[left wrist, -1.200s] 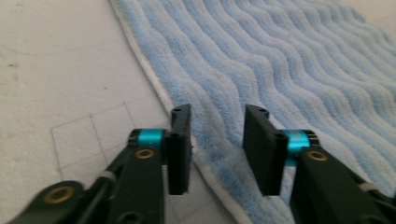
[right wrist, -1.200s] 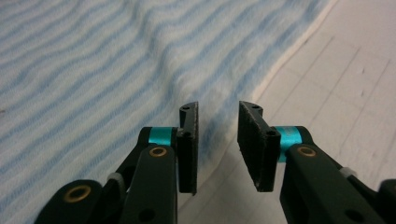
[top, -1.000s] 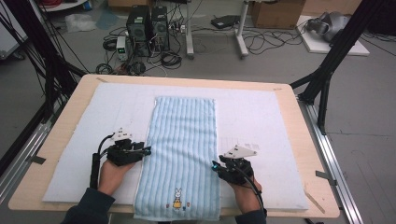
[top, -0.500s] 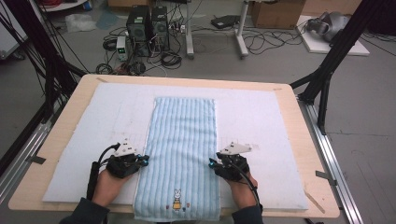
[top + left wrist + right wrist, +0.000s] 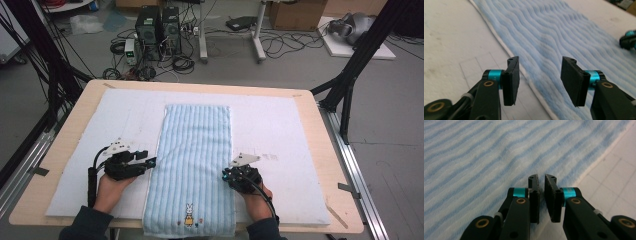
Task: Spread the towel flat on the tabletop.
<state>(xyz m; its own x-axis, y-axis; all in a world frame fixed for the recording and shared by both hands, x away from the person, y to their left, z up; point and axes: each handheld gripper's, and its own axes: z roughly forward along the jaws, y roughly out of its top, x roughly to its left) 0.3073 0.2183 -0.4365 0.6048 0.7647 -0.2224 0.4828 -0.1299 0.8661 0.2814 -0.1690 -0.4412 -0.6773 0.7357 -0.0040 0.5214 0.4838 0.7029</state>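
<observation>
With both hands low in the frame at the towel's [image 5: 196,165] long edges, the left gripper [image 5: 540,75], its jaws just opened wide and empty, straddles the hem, while the right gripper [image 5: 541,181], just pinched nearly shut, seemingly holds nothing, so next each must nip its edge to fold.

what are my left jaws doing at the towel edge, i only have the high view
observer: the left gripper is open. Its jaws have just been opening, and they stand over the towel's white edge with nothing pinched.
operator: and the right one
observer: the right gripper has just closed to a thin slit. It sits over the towel near its edge, and no fabric shows between the pads.
</observation>
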